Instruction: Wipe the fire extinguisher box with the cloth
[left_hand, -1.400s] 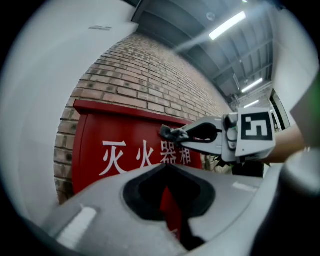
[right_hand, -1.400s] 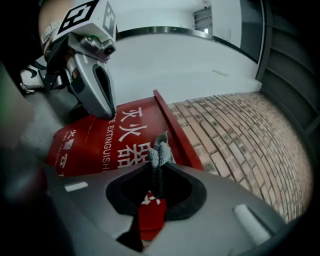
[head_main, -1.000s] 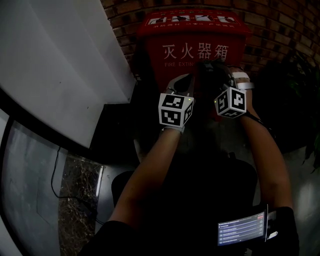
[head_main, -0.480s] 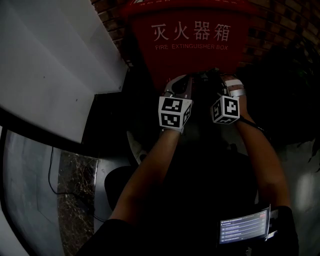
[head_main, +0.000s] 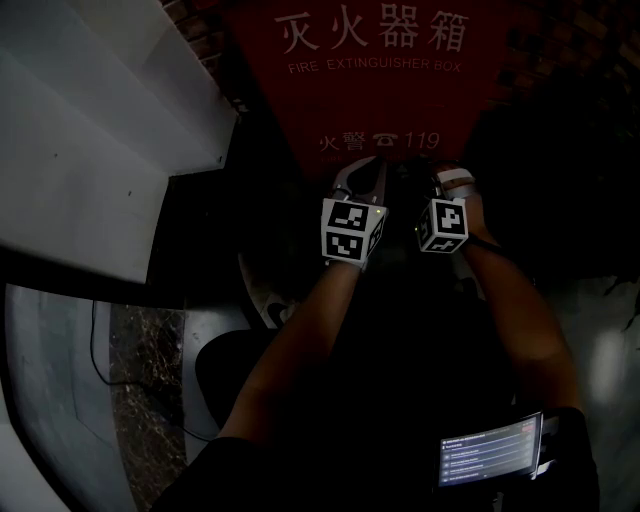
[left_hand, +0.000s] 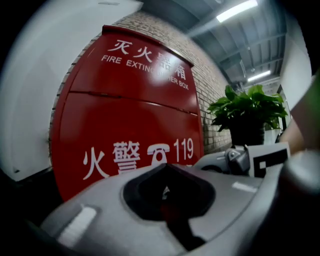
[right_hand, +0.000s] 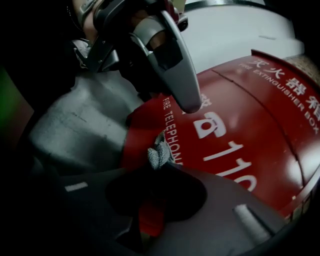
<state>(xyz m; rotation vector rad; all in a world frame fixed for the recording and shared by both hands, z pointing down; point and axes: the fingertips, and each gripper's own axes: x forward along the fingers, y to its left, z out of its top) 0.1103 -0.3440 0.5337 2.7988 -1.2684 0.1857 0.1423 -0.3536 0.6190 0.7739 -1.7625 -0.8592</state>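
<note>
- Dim light covers the speckled stone floor (head_main: 150, 370) underfoot; only the red front ahead shows clearly
- right claw (right_hand: 161, 165) is pressed together on the cloth (right_hand: 156, 152); a grey knit tuft pokes out past its tips, and more grey fabric seems to spread to its left against the red
- left claw (left_hand: 167, 167) has its jaws closed tip to tip, just beside the right one; no view shows for sure whether any cloth is caught there
- box (head_main: 380, 100) stands right before both claws, which sit low on its front near the white lettering (head_main: 380, 142); the cloth is at that lower panel, touching it or nearly so
- the step looks like wiping the lower front; to do it well, hold a firm pinch, lay fabric rather than bare tips on the panel, and stroke across in overlapping passes; hard tips could mark the paint
- the front looks smooth, glossy and slightly bowed; the cloth should glide easily
- beyond, a white panel (head_main: 90, 150) rises at the left, a brick wall (left_hand: 212, 95) backs the box, and a plant (left_hand: 247, 107) stands to the right under strip lights (left_hand: 240, 9)
</note>
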